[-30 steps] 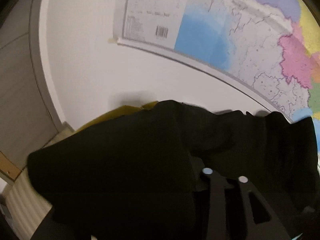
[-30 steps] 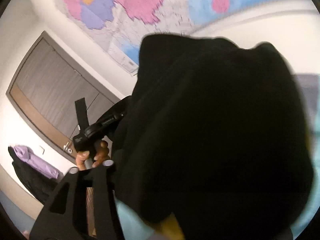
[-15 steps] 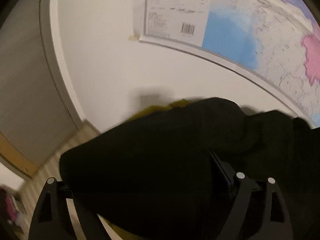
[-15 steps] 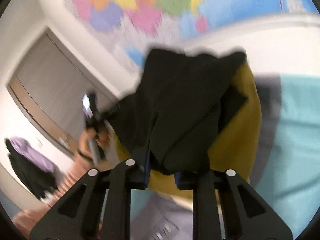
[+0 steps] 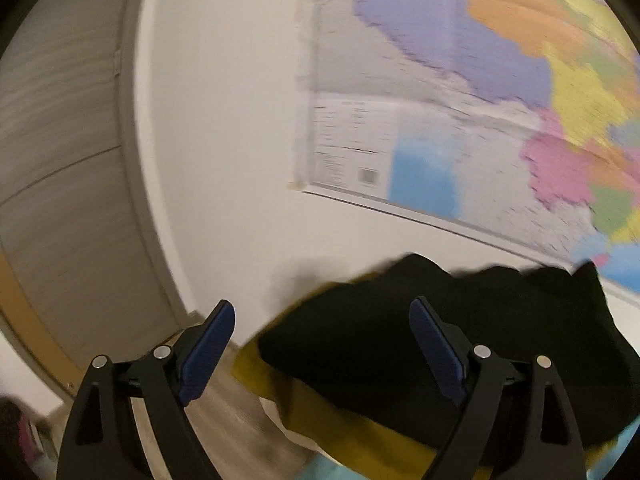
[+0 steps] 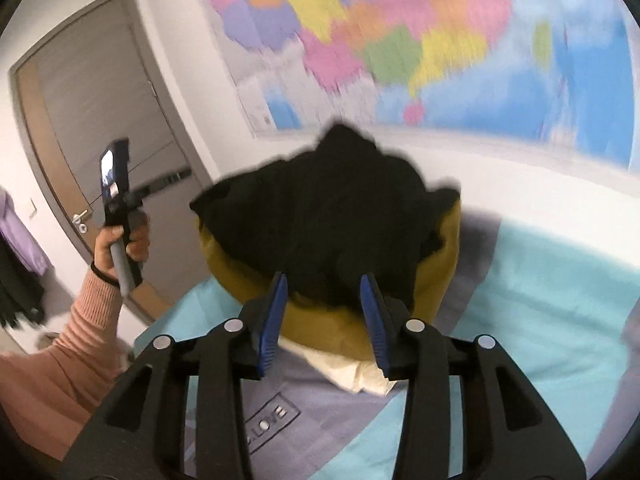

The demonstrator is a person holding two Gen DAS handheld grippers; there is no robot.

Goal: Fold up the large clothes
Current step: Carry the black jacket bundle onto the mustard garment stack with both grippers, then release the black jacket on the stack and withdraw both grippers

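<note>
The black fabric garment lies in a rumpled mound in the middle of the right wrist view, resting on a mustard-yellow cloth item that sits on a cream cushion or pillow, all on a turquoise and grey bedspread. In the left wrist view the same black heap fills the lower right of the frame, with the mustard cloth showing under it.

The right gripper stands with its blue-padded fingers apart, pinching nothing, its tips just in front of the near edge of the garment. The left gripper is spread wide and empty too; in the right wrist view it appears raised at the left of the frame, well apart from the heap.

Judging by this, neither tool has cloth, so the garment looks set down on the pile, bunched rather than squared. The next move likely calls for a fresh grasp on an edge or corner to smooth it flat.

No container is visible; the pile only rests on bedding. A blurred wall map and a grey door stand behind.
</note>
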